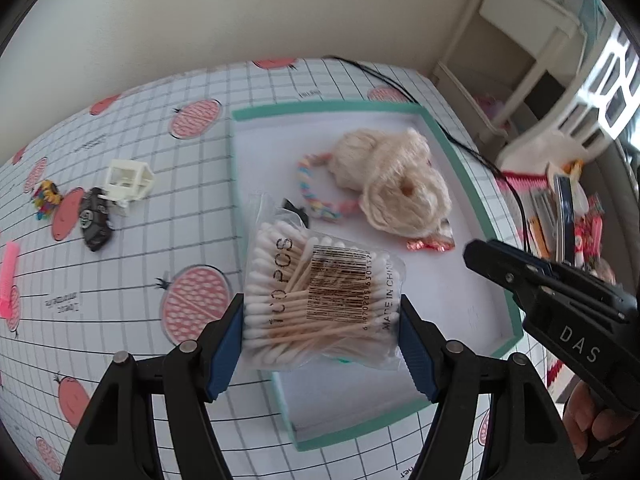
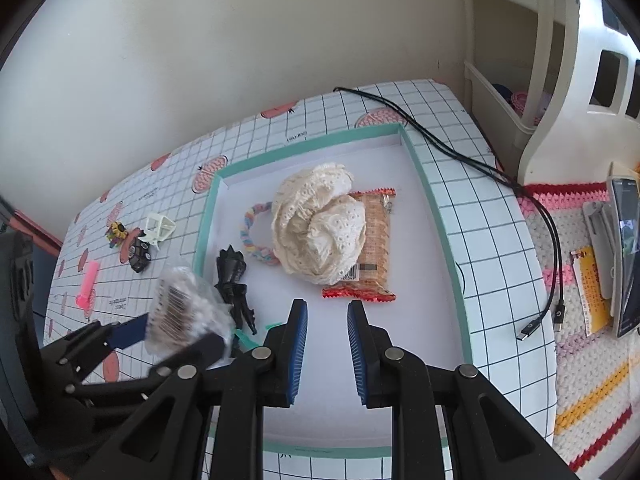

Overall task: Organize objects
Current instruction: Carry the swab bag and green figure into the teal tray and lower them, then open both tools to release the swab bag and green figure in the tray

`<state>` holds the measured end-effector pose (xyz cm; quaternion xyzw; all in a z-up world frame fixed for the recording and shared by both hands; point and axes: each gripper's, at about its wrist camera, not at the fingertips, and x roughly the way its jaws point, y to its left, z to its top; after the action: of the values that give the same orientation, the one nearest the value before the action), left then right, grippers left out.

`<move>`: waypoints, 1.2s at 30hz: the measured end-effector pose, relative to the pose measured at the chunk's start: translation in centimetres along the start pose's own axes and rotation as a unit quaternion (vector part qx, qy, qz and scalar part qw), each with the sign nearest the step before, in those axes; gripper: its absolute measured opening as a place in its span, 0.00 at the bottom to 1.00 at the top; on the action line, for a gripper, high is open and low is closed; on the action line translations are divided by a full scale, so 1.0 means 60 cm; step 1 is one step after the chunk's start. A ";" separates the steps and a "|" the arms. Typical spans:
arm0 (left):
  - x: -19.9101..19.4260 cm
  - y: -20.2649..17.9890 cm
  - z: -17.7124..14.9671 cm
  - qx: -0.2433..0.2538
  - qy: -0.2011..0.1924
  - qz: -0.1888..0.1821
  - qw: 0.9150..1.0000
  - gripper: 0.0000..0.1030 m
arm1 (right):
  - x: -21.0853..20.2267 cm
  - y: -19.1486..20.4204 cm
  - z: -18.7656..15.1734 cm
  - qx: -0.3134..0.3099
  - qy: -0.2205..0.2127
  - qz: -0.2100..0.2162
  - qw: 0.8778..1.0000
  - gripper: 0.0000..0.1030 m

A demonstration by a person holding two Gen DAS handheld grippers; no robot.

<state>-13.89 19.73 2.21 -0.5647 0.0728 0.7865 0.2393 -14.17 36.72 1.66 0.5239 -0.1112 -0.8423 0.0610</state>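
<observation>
My left gripper [image 1: 322, 318] is shut on a clear bag of cotton swabs [image 1: 320, 300], held above the left edge of the teal-rimmed white tray [image 1: 472, 168]. The bag of cotton swabs [image 2: 184, 308] looks blurred in the right wrist view, where the left gripper [image 2: 176, 336] holds it. My right gripper [image 2: 327, 312] is open and empty over the tray's near part [image 2: 424, 188]. Inside the tray lie a cream lace cloth [image 2: 320, 224], a snack packet [image 2: 376, 256], a pastel braided ring [image 2: 256, 236] and a black clip [image 2: 232, 276]. The right gripper [image 1: 480, 256] reaches in from the right in the left wrist view.
On the gridded tablecloth left of the tray sit a white plastic frame [image 1: 128, 182], a black toy car [image 1: 94, 220], a colourful small item [image 1: 46, 198] and a pink comb [image 1: 8, 276]. A black cable [image 2: 480, 172] runs along the tray's right. A phone [image 2: 626, 256] stands at far right.
</observation>
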 end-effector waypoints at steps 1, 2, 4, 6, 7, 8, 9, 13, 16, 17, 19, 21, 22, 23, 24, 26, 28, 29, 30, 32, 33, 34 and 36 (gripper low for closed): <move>0.006 -0.004 -0.002 0.003 0.007 -0.001 1.000 0.70 | 0.003 -0.002 -0.001 0.001 0.002 -0.003 1.000 0.22; 0.011 -0.007 -0.004 0.006 0.011 -0.002 1.000 0.70 | 0.003 -0.003 -0.001 0.001 0.003 -0.004 1.000 0.22; 0.018 -0.017 -0.008 0.016 0.020 -0.003 1.000 0.70 | 0.002 -0.005 -0.001 0.004 0.002 -0.003 1.000 0.22; 0.021 -0.025 -0.010 0.022 0.025 -0.005 0.999 0.70 | 0.001 -0.006 -0.001 0.005 0.000 -0.004 1.000 0.22; 0.021 -0.028 -0.012 0.026 0.027 -0.008 0.999 0.70 | 0.001 -0.007 -0.001 0.007 0.000 -0.005 1.000 0.22; 0.022 -0.030 -0.013 0.030 0.030 -0.010 0.999 0.70 | 0.001 -0.006 -0.001 0.007 0.000 -0.005 1.000 0.22; 0.023 -0.033 -0.013 0.032 0.031 -0.011 0.999 0.70 | 0.002 -0.006 0.000 0.007 0.001 -0.006 1.000 0.22; 0.027 -0.037 -0.019 0.035 0.039 -0.009 0.999 0.70 | 0.004 -0.004 -0.001 0.004 0.003 -0.008 1.000 0.22; 0.027 -0.036 -0.019 0.035 0.042 -0.009 0.998 0.70 | 0.004 -0.002 -0.002 0.003 0.003 -0.009 1.000 0.22; 0.028 -0.035 -0.019 0.035 0.043 -0.011 0.998 0.71 | 0.005 -0.002 -0.002 0.003 0.004 -0.009 1.000 0.22; 0.030 -0.033 -0.018 0.035 0.046 -0.014 0.998 0.71 | 0.006 -0.001 -0.002 0.001 0.004 -0.010 1.000 0.22; 0.030 -0.032 -0.019 0.036 0.048 -0.014 0.998 0.72 | 0.005 -0.001 -0.002 0.001 0.003 -0.010 1.000 0.22; 0.030 -0.032 -0.019 0.036 0.050 -0.015 0.998 0.73 | 0.004 -0.002 -0.001 0.001 0.002 -0.010 1.000 0.22; 0.031 -0.032 -0.019 0.036 0.050 -0.015 0.998 0.75 | 0.004 -0.001 -0.001 0.001 0.001 -0.010 1.000 0.22; 0.029 -0.030 -0.019 0.036 0.050 -0.015 0.998 0.75 | 0.003 -0.001 -0.001 0.002 0.000 -0.011 1.000 0.22; 0.028 -0.032 -0.017 0.038 0.047 -0.017 0.998 0.75 | 0.002 0.000 -0.002 0.001 -0.001 -0.011 1.000 0.22; 0.026 -0.033 -0.017 0.040 0.045 -0.020 0.998 0.75 | 0.001 0.001 -0.001 0.001 -0.003 -0.011 1.000 0.22; 0.026 -0.033 -0.017 0.041 0.045 -0.021 0.998 0.75 | 0.001 0.001 -0.001 0.001 -0.004 -0.011 1.000 0.22; 0.026 -0.034 -0.018 0.043 0.044 -0.020 0.998 0.75 | 0.000 0.001 -0.001 0.001 -0.005 -0.011 1.000 0.22; 0.024 -0.034 -0.018 0.045 0.044 -0.021 0.998 0.76 | -0.002 0.001 0.000 0.002 -0.008 -0.012 1.000 0.22; 0.024 -0.034 -0.018 0.045 0.043 -0.021 0.998 0.76 | -0.002 0.000 0.000 0.003 -0.009 -0.012 1.000 0.22; 0.023 -0.034 -0.018 0.045 0.042 -0.022 0.998 0.76 | -0.003 0.000 0.000 0.004 -0.010 -0.013 1.000 0.22; 0.020 -0.031 -0.019 0.043 0.038 -0.026 0.998 0.78 | -0.003 0.000 0.001 0.005 -0.011 -0.012 1.000 0.22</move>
<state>-12.36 21.29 0.97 -0.5846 0.1013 0.7544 0.2806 -14.14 36.77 1.84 0.5165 -0.1098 -0.8479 0.0471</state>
